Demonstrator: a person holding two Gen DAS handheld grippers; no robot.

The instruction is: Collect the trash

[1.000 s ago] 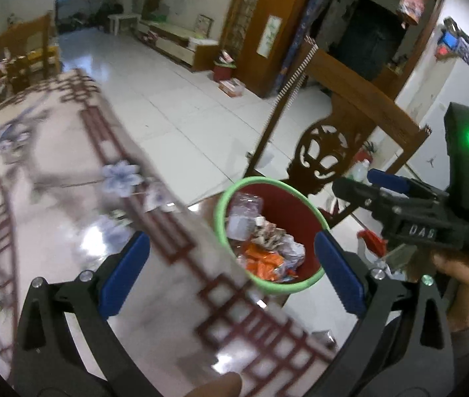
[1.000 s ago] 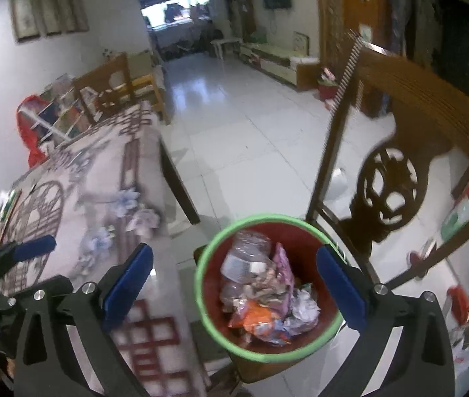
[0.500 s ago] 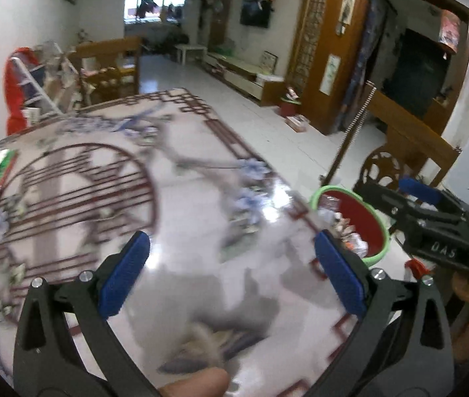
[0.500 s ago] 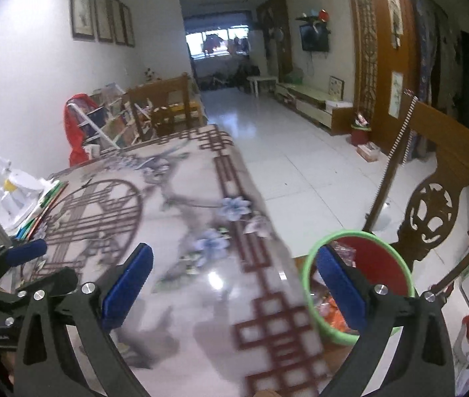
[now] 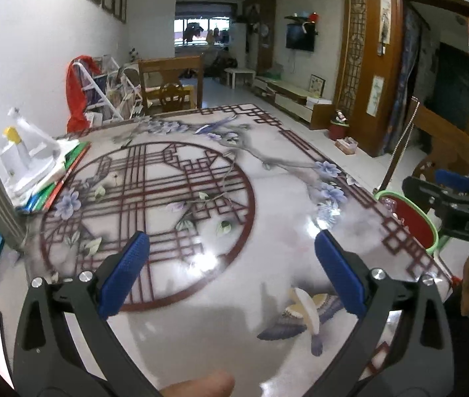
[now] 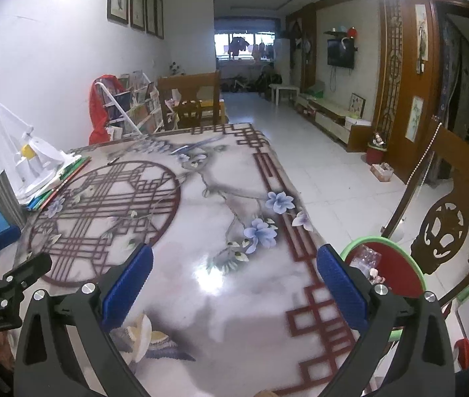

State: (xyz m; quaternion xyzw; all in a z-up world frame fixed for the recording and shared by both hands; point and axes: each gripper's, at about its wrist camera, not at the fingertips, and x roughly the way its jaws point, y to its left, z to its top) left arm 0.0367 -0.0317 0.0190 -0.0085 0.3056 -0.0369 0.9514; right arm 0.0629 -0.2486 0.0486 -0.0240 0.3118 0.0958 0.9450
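Left wrist view: we hold the left tool (image 5: 232, 271) spread wide and empty over the patterned bench (image 5: 267, 264), ready for any scrap. The bin (image 5: 409, 220) sits off the bench's right edge, easy to reach.

Right wrist view: our right tool (image 6: 234, 279) gapes empty too, with the trash (image 6: 368, 259) already in the bin.

Left gripper (image 5: 231, 274): black plastic arms with slotted cut-outs, ribbed blue pads (image 5: 125, 273), silver screws near pad bases. Right gripper (image 6: 234, 284): same build; at right edge of left view, white "DAS" marking on its black body.
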